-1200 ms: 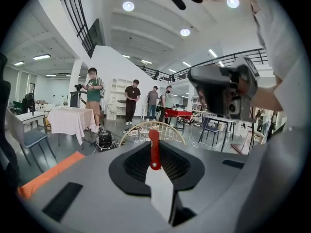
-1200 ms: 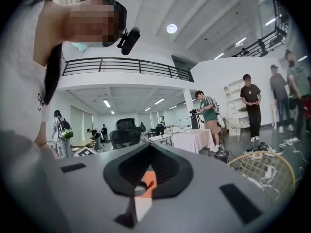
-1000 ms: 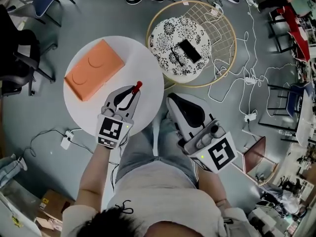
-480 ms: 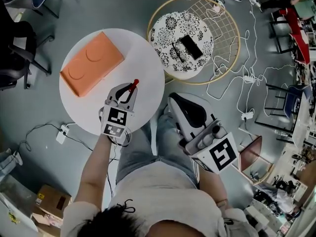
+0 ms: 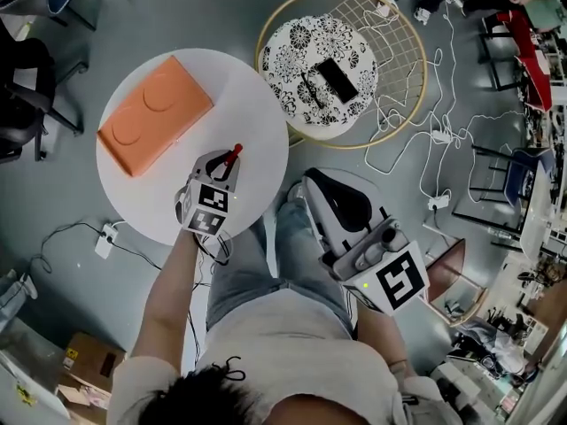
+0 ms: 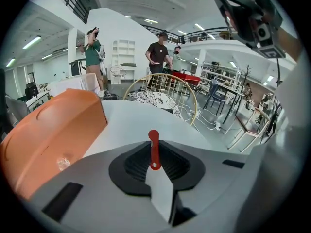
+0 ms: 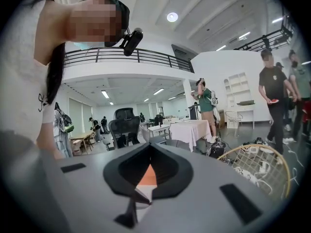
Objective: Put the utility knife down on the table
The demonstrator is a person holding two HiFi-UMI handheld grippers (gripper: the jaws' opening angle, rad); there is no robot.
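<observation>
Grey concrete floor of an open hall with a railed mezzanine, strewn with white cables; people stand in the background. Round white table, seen from above. Round gold wire basket chair to the table's right, holding a black-and-white floral cushion with a flat black phone-like slab on it. Orange rectangular block with two circular imprints, lying on the far left part of the table. Right gripper: over the person's lap, off the table, jaws closed together with nothing between them. Left gripper: over the near right part of the table, jaws clamped on the slim red utility knife. The knife's long axis runs along the jaws. Its red end juts past the fingertips, pointing away from the person and slightly right, toward the basket chair. Whether it touches the tabletop cannot be told. Each gripper's cube bears black-and-white square markers. Brown cardboard carton on the floor, lower left: yellow label too small to read.
</observation>
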